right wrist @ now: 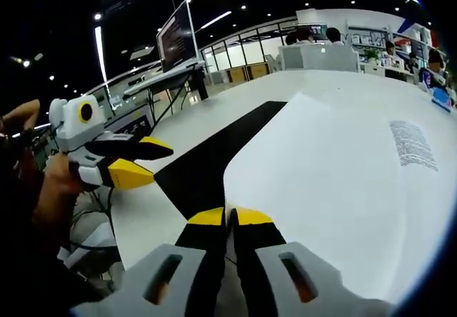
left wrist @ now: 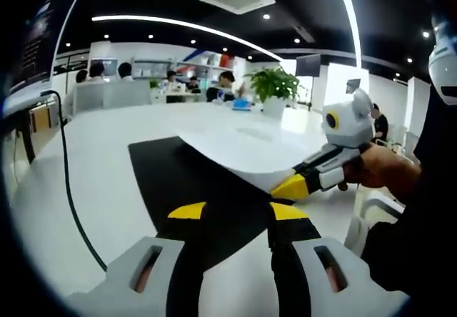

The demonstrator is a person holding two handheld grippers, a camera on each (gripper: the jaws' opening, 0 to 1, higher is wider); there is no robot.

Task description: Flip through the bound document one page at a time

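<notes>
White page (right wrist: pixel 335 181) with grey text block, black mat (left wrist: pixel 193 181), white table (left wrist: pixel 93 160), yellow-tipped black-and-white right hand-held gripper (left wrist: pixel 289 188)

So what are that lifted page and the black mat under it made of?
The page looks like thin matte paper: it is white, carries a block of small print and curves as the right gripper lifts its edge. The mat is flat, black and dull, with no shine from the ceiling lights; possibly rubber, foam or fabric, but I can't tell which.
</notes>
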